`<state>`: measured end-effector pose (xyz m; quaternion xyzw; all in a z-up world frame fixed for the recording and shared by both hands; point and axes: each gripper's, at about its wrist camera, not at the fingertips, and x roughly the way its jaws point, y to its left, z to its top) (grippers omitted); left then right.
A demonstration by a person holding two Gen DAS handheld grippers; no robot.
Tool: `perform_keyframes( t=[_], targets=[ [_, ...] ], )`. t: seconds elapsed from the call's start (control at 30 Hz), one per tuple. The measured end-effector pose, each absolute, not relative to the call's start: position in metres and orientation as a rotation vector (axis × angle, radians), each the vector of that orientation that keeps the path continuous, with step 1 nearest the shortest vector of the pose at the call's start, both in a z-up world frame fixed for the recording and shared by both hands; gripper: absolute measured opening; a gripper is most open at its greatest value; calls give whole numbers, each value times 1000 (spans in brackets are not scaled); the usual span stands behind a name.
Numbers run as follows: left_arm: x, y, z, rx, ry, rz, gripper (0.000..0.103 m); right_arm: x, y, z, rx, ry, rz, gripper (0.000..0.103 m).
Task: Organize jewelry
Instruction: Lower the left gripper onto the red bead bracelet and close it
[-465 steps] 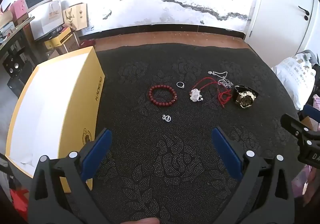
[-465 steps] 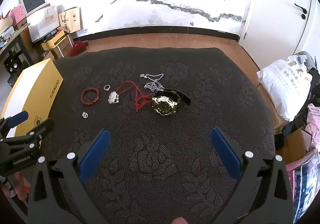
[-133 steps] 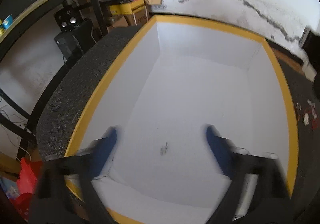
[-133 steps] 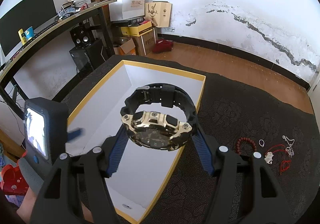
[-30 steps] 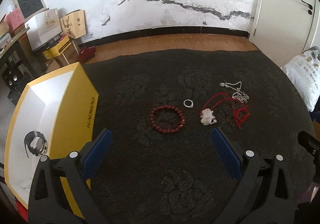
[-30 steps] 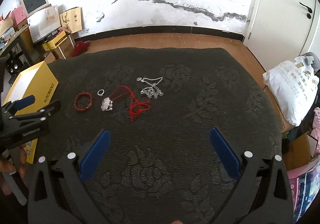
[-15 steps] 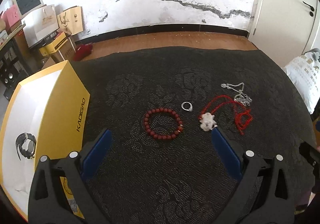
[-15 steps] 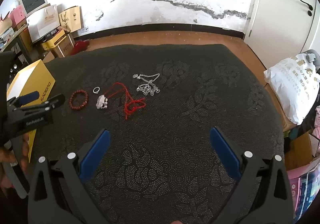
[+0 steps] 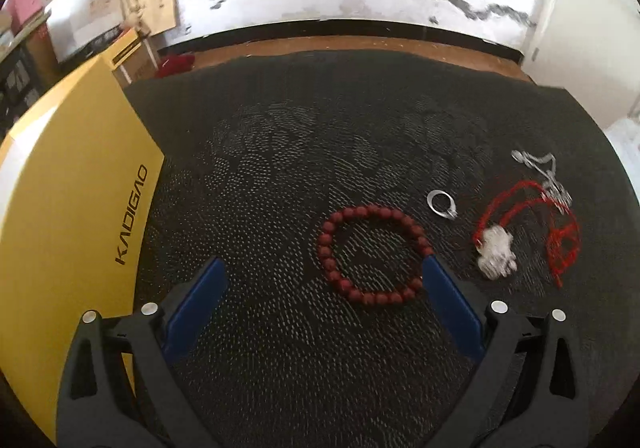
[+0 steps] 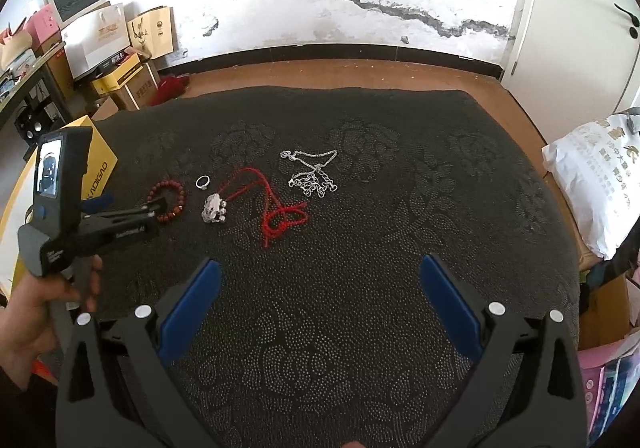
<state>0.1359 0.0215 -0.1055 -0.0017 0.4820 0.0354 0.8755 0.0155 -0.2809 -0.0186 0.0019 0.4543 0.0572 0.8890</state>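
A dark red bead bracelet (image 9: 372,254) lies on the black patterned cloth (image 9: 300,151). My left gripper (image 9: 320,280) is open and empty, low over the cloth, with the bracelet just ahead, nearer its right finger. A silver ring (image 9: 441,203), a red cord necklace with a white pendant (image 9: 496,246) and a silver chain (image 9: 540,167) lie to the right. The yellow box (image 9: 80,183) stands at the left. In the right wrist view my right gripper (image 10: 320,280) is open and empty, held back from the bracelet (image 10: 168,197), ring (image 10: 202,181), pendant (image 10: 214,209) and chain (image 10: 314,171).
The left gripper body and the hand holding it (image 10: 60,215) fill the left of the right wrist view. A white bag (image 10: 596,175) lies off the table's right edge. Boxes and paper bags (image 10: 120,43) stand by the far wall.
My left gripper has moved forward and down toward the bead bracelet, which now sits close ahead of its fingers. The right gripper has barely moved.
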Motion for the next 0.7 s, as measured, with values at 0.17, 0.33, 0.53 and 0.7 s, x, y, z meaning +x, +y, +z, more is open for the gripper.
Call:
perform_keyframes(
  t=[0.17, 0.33, 0.53, 0.7],
  targets=[
    [144, 25, -120, -35, 1047, 55, 96, 18, -281, -20, 1, 945, 124, 96],
    [148, 22, -122, 3, 1027, 46, 94, 19, -283, -22, 10, 949, 118, 96],
    [144, 10, -114, 38, 1008, 15, 49, 22, -281, -26, -3, 955, 113, 96],
    [140, 8, -112, 60, 1002, 32, 8, 23, -277, -29, -17, 956, 111, 96]
  ],
)
